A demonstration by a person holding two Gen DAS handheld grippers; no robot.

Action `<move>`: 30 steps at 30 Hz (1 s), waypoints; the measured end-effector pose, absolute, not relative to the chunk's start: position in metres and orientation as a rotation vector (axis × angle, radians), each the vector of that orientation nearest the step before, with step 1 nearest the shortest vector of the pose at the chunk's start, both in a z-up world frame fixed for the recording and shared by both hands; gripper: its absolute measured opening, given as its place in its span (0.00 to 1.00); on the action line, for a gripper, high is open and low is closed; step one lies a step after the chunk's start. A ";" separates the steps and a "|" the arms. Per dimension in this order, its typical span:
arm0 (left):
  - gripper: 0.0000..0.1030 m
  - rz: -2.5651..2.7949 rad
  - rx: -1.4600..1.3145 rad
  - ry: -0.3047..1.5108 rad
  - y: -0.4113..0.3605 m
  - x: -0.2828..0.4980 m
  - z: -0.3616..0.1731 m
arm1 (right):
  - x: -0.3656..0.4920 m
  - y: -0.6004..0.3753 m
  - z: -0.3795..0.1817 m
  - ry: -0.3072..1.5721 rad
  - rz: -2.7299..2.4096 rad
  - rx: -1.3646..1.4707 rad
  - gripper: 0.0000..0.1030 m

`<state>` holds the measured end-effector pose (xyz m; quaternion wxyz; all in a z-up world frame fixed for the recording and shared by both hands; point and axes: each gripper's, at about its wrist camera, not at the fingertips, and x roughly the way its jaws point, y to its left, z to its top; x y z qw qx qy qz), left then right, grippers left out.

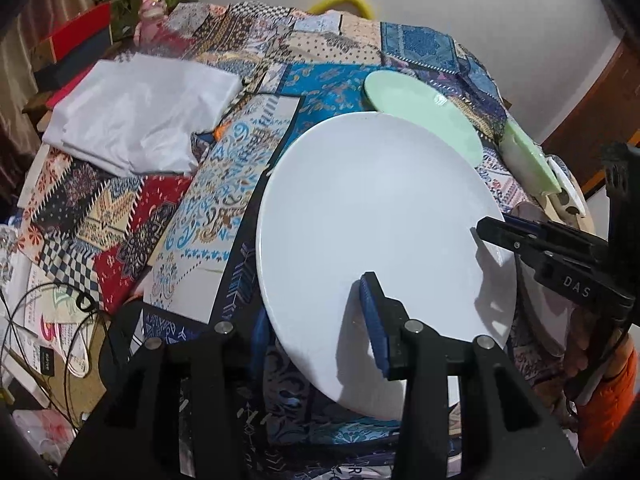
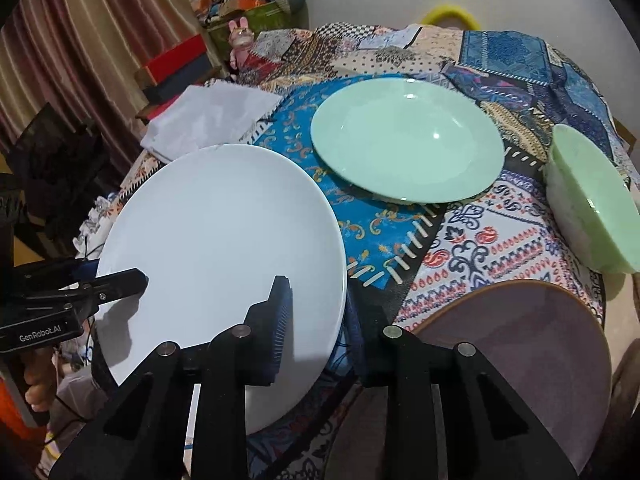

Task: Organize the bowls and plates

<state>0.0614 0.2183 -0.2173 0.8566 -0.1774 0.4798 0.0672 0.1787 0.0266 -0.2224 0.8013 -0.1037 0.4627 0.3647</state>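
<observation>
White plate [image 1: 380,232] tilted above patchwork cloth [image 1: 224,184], held at opposite rims: left gripper [image 1: 320,332] clamps near edge, right gripper [image 2: 316,324] pinches other rim. Green plate [image 2: 408,140] just behind.

Glossy white plate [image 1: 380,216], patterned cloth [image 1: 224,184]

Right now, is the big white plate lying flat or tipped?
Tipped: the white plate slants clear of the cloth, with both tools at opposite rims.
</observation>
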 end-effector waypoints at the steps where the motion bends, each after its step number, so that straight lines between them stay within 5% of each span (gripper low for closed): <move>1: 0.41 0.141 -0.368 1.002 0.217 0.062 -0.214 | 0.179 0.025 -0.221 0.988 0.780 -0.217 0.24; 30: 0.41 -0.004 -0.267 0.885 0.127 0.075 -0.152 | 0.158 -0.075 -0.165 0.845 0.647 -0.101 0.24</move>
